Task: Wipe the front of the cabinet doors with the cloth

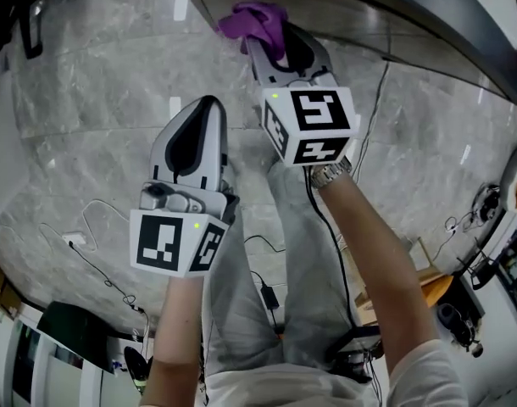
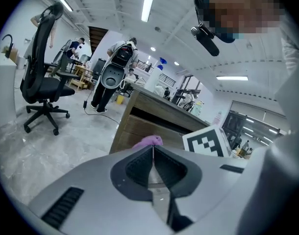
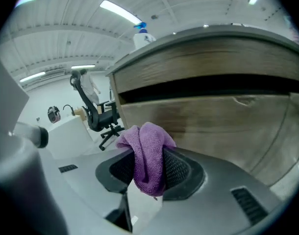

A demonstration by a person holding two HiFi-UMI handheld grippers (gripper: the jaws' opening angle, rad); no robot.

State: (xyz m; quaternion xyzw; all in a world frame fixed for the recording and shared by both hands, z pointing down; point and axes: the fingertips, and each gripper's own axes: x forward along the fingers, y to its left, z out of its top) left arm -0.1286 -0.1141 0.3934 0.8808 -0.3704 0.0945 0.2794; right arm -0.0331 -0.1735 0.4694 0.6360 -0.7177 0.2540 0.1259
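The right gripper point(image 3: 148, 166) is clamping the purple cloth point(image 3: 148, 151) between its jaws. The fabric is filling the gap, with a bunched wad poking out past the tips and a short tail hanging down behind them. The cloth is looking light, soft and limp, with a napped weave that should be dragging a little on wood rather than sliding. It will be folding wherever it is pushed, so the hold belongs on the bunched middle, where it is now. That is leaving the free wad at the far end as the wiping pad.

In the right gripper view that wad is pointing at the wooden cabinet door point(image 3: 218, 126), below the dark gap point(image 3: 213, 88) under the top. It is appearing near the panel but apart from it, though contact is hard to rule out. A spray bottle point(image 3: 141, 36) is standing on the cabinet top, far left.

The left gripper point(image 2: 153, 150) is hanging nearer the person and to the left of the right one. Its jaws are pressing together with nothing between them — it is taking no part in the grip. A soft wad will be flattening under pressure, so the jaw tips may be risking a scrape on the door.
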